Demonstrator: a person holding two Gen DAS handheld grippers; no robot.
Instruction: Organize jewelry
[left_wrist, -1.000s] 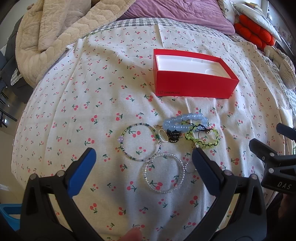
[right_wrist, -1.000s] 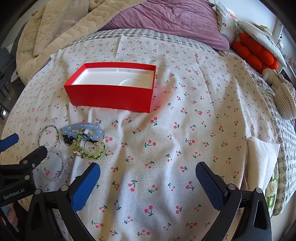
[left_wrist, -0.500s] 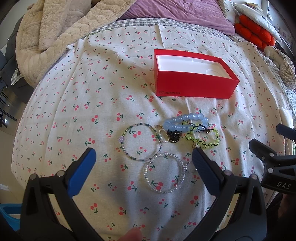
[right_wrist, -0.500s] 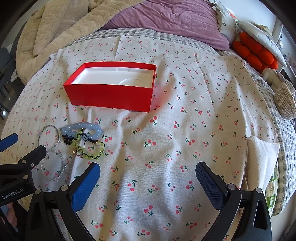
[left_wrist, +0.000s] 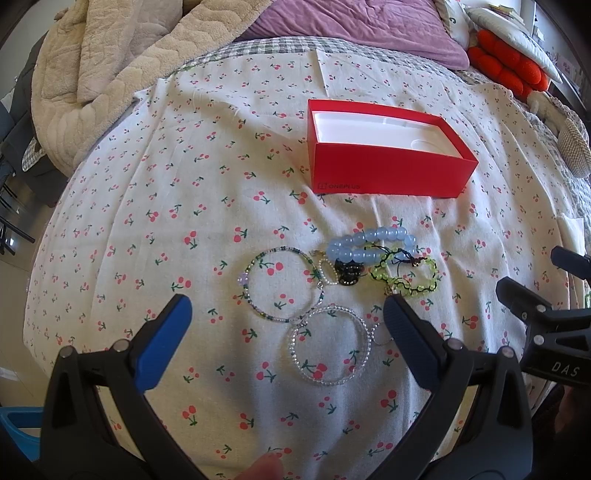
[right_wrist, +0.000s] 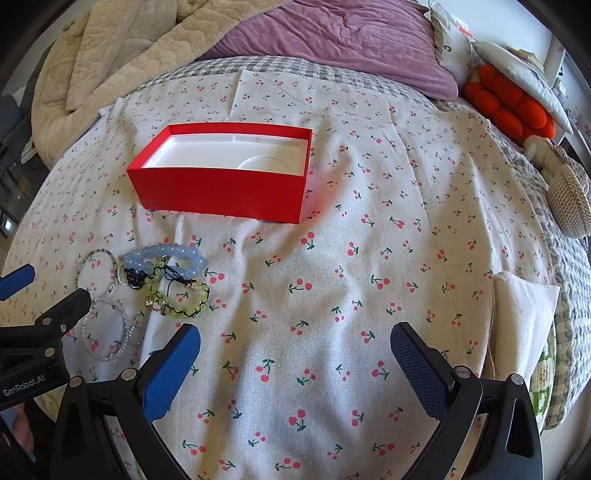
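"ONEPLUS" is read on the front wall of the red box (left_wrist: 388, 173) in the left view; in the right view that print is blurred. "DAS" is seen on the right gripper (right_wrist: 295, 354), "GenRobot.AI" on the left gripper (left_wrist: 284, 325). Both are held wide open, nothing gripped. The bracelets (left_wrist: 343, 284) are piled on the cherry-print sheet (left_wrist: 166, 206), at 6 o'clock from the box. A small ring (left_wrist: 380, 334) is half hidden by a left fingertip (left_wrist: 402, 332). The orange cushion (right_wrist: 506, 103) is cut off at 2 o'clock.
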